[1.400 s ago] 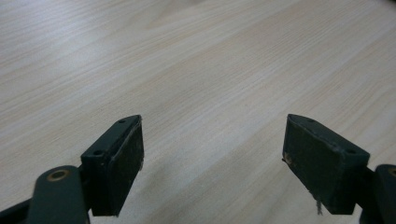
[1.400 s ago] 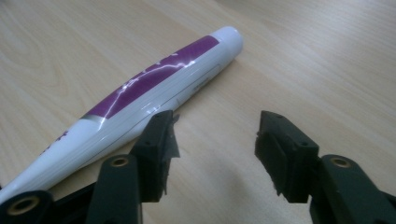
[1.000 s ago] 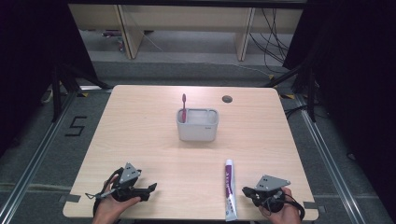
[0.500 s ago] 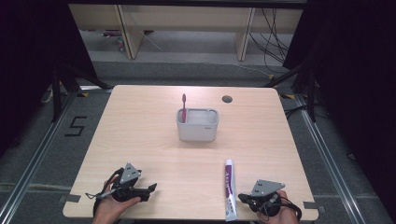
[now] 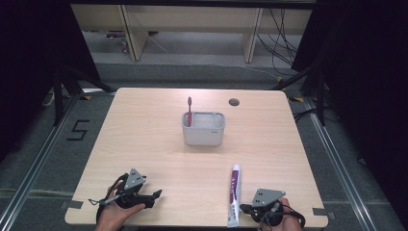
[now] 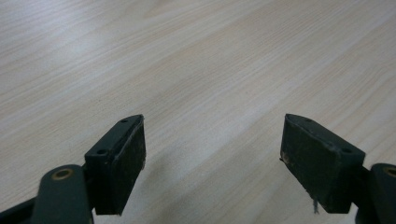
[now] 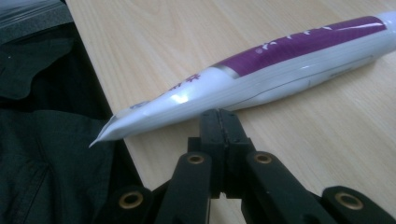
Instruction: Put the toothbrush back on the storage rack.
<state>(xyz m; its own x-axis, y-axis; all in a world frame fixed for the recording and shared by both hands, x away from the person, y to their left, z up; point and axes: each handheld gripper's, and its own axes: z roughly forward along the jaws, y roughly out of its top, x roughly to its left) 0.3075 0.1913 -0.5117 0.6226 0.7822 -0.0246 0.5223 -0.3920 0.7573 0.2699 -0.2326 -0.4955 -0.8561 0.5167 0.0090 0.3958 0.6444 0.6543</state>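
Observation:
A white and purple toothpaste tube (image 5: 234, 195) lies lengthwise near the table's front edge, right of the middle. Its flat crimped end reaches just past that edge. My right gripper (image 5: 243, 208) sits to the tube's right and points left at its near end. In the right gripper view the tube (image 7: 261, 65) lies across just beyond my right gripper (image 7: 219, 116), whose jaws are pressed together with nothing between them. My left gripper (image 5: 156, 195) rests at the front left and points right. In its own view the left gripper (image 6: 212, 135) is open over bare wood.
A pale grey holder (image 5: 203, 137) stands mid-table with a red toothbrush (image 5: 189, 109) upright in its left corner. A small round hole (image 5: 234, 102) marks the table (image 5: 144, 144) at the back. Dark clothing (image 7: 42, 140) shows below the front edge.
The right gripper has shifted slightly left and toward the front edge, and its jaws have turned toward the tube's near end. The left gripper and the tube have stayed put.

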